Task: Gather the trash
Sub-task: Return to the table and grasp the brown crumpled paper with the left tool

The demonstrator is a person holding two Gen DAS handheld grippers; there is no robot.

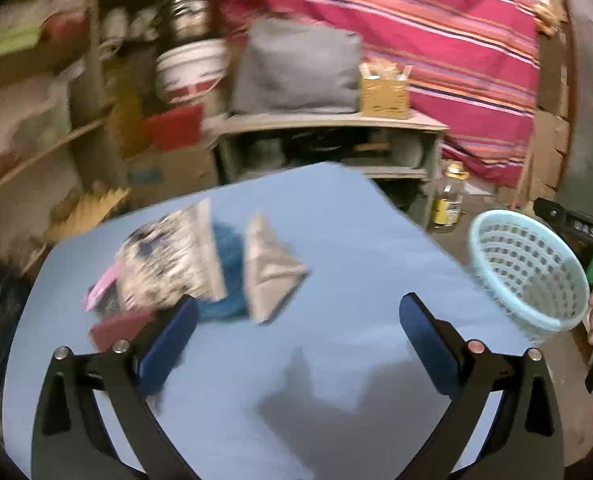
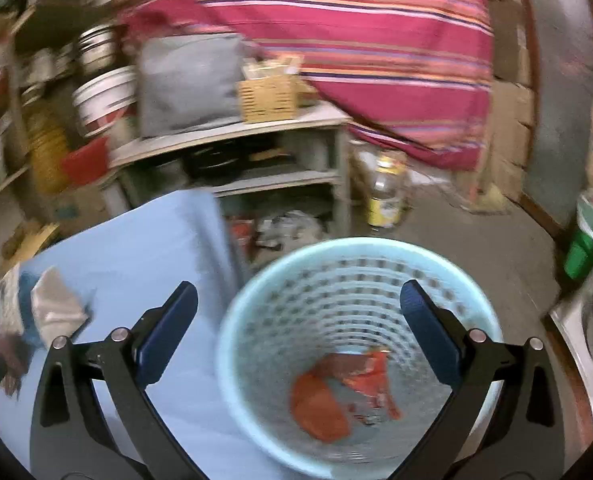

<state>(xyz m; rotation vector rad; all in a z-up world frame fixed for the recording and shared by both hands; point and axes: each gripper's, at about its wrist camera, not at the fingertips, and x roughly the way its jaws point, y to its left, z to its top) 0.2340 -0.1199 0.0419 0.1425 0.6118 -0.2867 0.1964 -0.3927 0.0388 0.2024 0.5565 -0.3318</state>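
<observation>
A pile of trash lies on the blue table (image 1: 336, 220): a black-and-white printed wrapper (image 1: 168, 256), a grey folded packet (image 1: 268, 268), a blue piece (image 1: 228, 264) and a dark red piece (image 1: 116, 328). My left gripper (image 1: 296, 320) is open and empty just in front of the pile. A light blue perforated basket (image 2: 356, 280) stands beside the table's right edge, also in the left wrist view (image 1: 528, 268). An orange-red wrapper (image 2: 344, 392) lies in its bottom. My right gripper (image 2: 298, 312) is open and empty above the basket's mouth.
A grey shelf unit (image 1: 328, 124) with a grey cushion (image 1: 296, 68) and a wicker box (image 1: 384, 92) stands behind the table. A yellow-capped bottle (image 1: 450, 196) stands on the floor. Wooden shelves with buckets are at left. A striped red cloth (image 1: 436, 40) hangs behind.
</observation>
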